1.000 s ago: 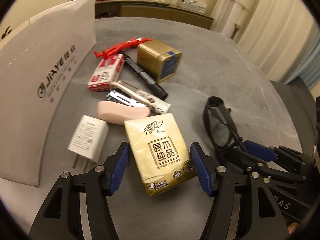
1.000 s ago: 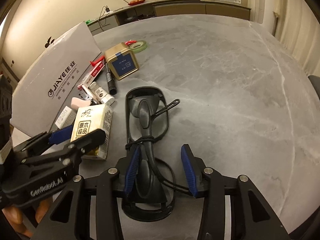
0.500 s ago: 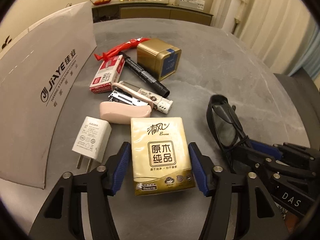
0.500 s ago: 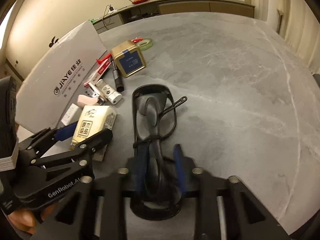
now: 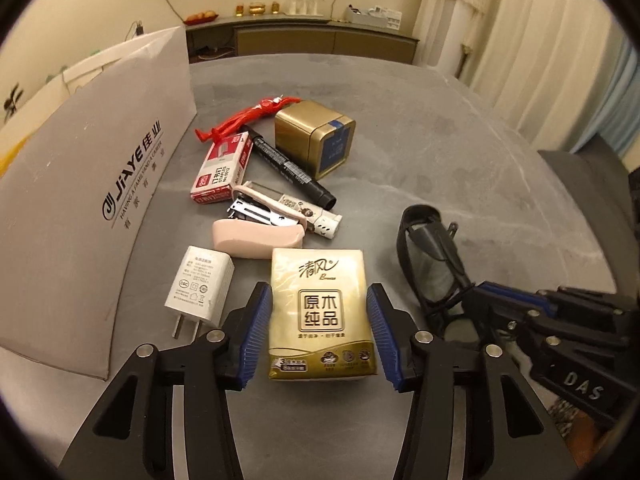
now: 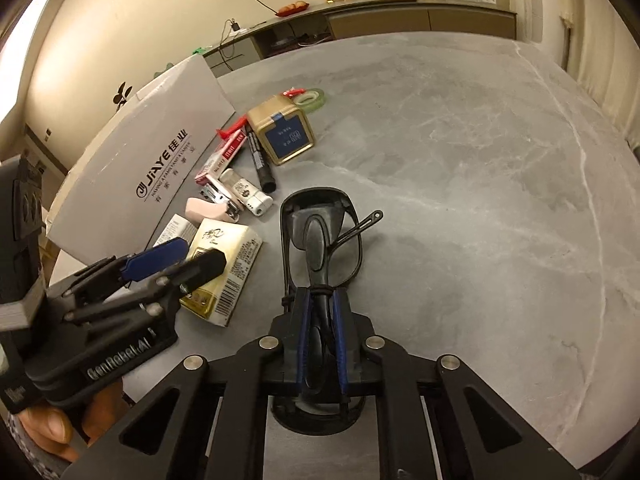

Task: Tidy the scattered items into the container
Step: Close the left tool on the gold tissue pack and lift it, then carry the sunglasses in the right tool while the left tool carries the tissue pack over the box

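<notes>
Closing: the right gripper is being shown with its blue pads pressed onto the folded glasses, whereas one second ago the pads were standing clear on either side of them.
Right jaws: they are now pinching the glasses at the bundled arms near the hinge end; the lens frame is projecting toward 12 o'clock from the pads.
Left jaws: the left gripper is being held spread about the tissue pack, the pads lying just beside its long sides; contact cannot be told.
Left approach: the pack is being straddled more squarely than one second ago.
Container: the white box is being seen at 9 to 10 o'clock of the clutter, its printed wall facing the items; its inside is hidden.
Scattered items: the charger, stapler, staple box, marker and gold tin are lying on the table, outside the box.
Meaning for the task: the glasses are judged to be secured for lifting toward the box, the tissue pack being next in line for a grip.
</notes>
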Demonstrator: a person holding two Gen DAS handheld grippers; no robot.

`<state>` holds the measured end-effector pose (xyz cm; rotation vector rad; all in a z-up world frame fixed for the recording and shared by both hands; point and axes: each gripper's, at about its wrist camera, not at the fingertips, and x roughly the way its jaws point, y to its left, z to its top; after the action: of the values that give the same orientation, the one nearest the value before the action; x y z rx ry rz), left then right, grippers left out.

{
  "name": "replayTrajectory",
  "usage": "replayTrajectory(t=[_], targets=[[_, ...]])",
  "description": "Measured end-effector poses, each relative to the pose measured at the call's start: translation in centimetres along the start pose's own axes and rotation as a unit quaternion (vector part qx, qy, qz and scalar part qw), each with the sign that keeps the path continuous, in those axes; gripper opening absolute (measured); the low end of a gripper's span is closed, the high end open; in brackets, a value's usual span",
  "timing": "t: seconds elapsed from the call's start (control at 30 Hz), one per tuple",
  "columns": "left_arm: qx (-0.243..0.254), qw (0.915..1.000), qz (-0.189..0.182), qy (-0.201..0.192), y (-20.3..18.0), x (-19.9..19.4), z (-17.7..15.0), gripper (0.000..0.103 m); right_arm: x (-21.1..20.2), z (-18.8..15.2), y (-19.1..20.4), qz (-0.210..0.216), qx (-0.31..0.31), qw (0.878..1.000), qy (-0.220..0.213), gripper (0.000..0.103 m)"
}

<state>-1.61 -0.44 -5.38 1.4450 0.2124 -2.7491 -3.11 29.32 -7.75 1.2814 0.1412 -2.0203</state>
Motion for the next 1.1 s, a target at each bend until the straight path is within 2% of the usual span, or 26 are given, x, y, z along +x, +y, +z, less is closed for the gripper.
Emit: replayTrajectory(t=[0.07,0.1,0.13,0.17,0.3,0.37,0.4,0.47,0.53,0.7,1.1], targets=[[0.007,0.9998,-0.003,0.020,-0.4,0.9,-0.2,0.058,0.1,0.0,0.0,-0.012,-0.005,1.000,0.000,0.021],[0.008,0.9996,0.000,0.028,-0.4,1.4,-0.4,0.059,0.1,0.0,0.0,-0.020,-0.008,1.000,0.000,0.034],[0.021,0.9996,0.012,0.013,-0.8,1.3,-0.6,0.060,0.2,-0.1,0.0,-0.030,-0.011,0.999,0.001,0.047],[0.034,0.9990,0.025,0.018,-1.2,1.7,-0.8,0.060,0.5,-0.2,-0.1,-0.036,-0.012,0.999,0.003,0.048],[0.035,0.9988,0.034,0.005,-1.2,2.1,-1.0,0.061,1.2,-0.5,-0.2,-0.043,-0.024,0.999,0.011,0.048],[0.035,0.9988,0.033,0.001,-1.1,2.3,-1.0,0.060,1.4,-0.6,0.0,-0.046,-0.033,0.998,0.009,0.044],[0.034,0.9989,0.032,-0.001,-1.0,2.3,-1.0,0.055,1.4,-0.6,0.1,-0.042,-0.035,0.998,0.008,0.027],[0.015,0.9998,0.014,-0.004,-0.3,2.1,-0.7,0.054,1.2,-0.5,0.1,-0.029,-0.033,0.999,0.005,0.019],[-0.008,0.9999,-0.008,-0.011,0.4,1.2,-0.2,0.054,0.8,-0.5,0.4,-0.019,-0.032,0.999,-0.001,0.018],[-0.033,0.9980,-0.027,-0.046,1.9,-1.3,0.9,0.054,-0.3,-0.6,0.7,-0.006,-0.029,0.999,-0.022,0.018],[-0.051,0.9960,-0.042,-0.061,2.6,-3.4,1.2,0.054,-0.9,0.1,2.5,0.000,-0.042,0.998,-0.039,0.018]])
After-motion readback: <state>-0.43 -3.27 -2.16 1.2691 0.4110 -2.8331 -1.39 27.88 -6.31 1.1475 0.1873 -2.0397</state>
